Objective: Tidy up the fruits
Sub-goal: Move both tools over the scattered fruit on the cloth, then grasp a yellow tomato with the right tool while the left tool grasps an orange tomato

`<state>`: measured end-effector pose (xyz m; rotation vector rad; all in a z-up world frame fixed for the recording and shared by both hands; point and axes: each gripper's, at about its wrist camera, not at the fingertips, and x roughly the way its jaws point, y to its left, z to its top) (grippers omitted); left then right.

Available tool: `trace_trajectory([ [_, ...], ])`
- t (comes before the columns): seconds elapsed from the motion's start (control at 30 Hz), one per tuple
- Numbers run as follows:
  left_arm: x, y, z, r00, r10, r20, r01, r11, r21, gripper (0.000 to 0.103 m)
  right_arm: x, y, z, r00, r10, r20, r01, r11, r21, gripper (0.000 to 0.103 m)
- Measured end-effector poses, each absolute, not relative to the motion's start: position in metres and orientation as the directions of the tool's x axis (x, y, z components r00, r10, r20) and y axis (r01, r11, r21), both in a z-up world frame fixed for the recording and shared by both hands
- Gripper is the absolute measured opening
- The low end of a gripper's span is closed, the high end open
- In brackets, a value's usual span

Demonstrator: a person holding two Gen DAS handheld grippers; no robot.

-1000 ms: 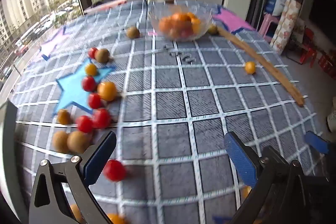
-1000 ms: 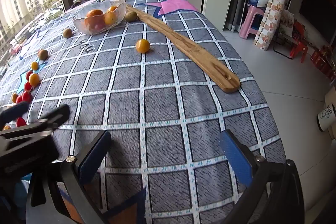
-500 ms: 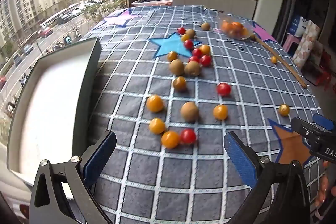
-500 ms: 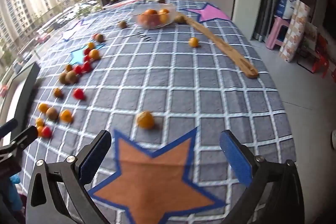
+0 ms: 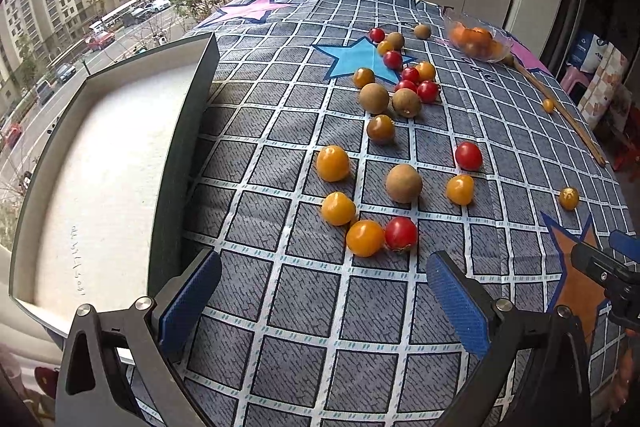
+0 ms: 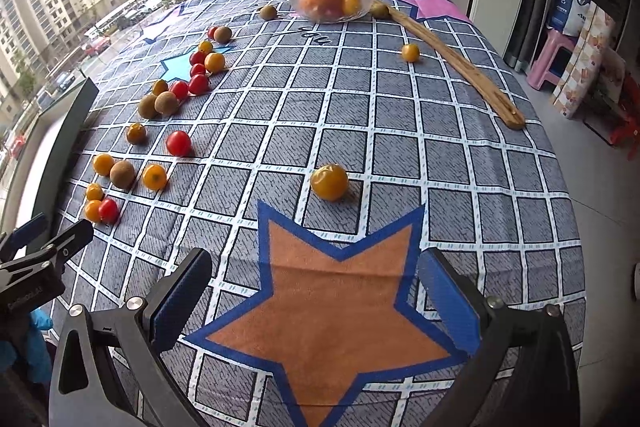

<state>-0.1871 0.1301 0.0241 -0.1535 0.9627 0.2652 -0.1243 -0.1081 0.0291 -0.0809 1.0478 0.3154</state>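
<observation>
Several small fruits lie loose on the checked tablecloth: red cherry tomatoes (image 5: 401, 233), orange ones (image 5: 364, 237) and brown round fruits (image 5: 403, 183). A glass bowl (image 6: 331, 1) of orange fruit stands at the far end. My left gripper (image 5: 326, 293) is open above the cloth, just short of the nearest orange and red pair. My right gripper (image 6: 316, 301) is open over an orange star print (image 6: 332, 311), with one orange fruit (image 6: 329, 182) lying ahead of it. Nothing sits between either pair of fingers.
A dark-rimmed tray with a white inside (image 5: 100, 163) lies at the table's left edge. A long wooden board (image 6: 456, 63) runs along the far right side. The other gripper (image 6: 36, 267) shows at the lower left of the right wrist view. Beyond the right edge are floor and a pink stool (image 6: 554, 57).
Both grippers have pulled back from far over the table to its near end, so much more of the cloth and fruit now shows. Both stay open.
</observation>
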Motion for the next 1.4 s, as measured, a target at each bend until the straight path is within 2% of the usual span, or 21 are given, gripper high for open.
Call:
trace_trajectory([
  [0.63, -0.182, 0.136, 0.025, 0.543, 0.158, -0.825, -0.306, 0.952, -0.02, 0.103, -0.12, -0.106, 0.027, 0.456, 0.209, -0.865, -0.293, 0.953, 0.076, 0.103],
  [1.1, -0.146, 0.149, 0.037, 0.559, 0.172, -0.811, -0.283, 0.959, 0.008, 0.103, -0.108, -0.108, 0.028, 0.474, 0.216, -0.854, -0.29, 0.954, 0.081, 0.103],
  [1.17, -0.139, 0.152, 0.038, 0.558, 0.171, -0.812, -0.28, 0.96, 0.01, 0.093, -0.106, -0.107, 0.03, 0.482, 0.216, -0.849, -0.292, 0.953, 0.076, 0.102],
  [1.27, -0.128, 0.156, 0.033, 0.537, 0.145, -0.831, -0.272, 0.962, -0.008, 0.093, -0.1, -0.105, 0.03, 0.494, 0.208, -0.845, -0.293, 0.954, 0.063, 0.101],
  [1.4, -0.118, 0.156, 0.025, 0.515, 0.139, -0.846, -0.263, 0.965, -0.002, 0.093, -0.09, -0.103, 0.026, 0.492, 0.202, -0.847, -0.291, 0.955, 0.059, 0.093],
])
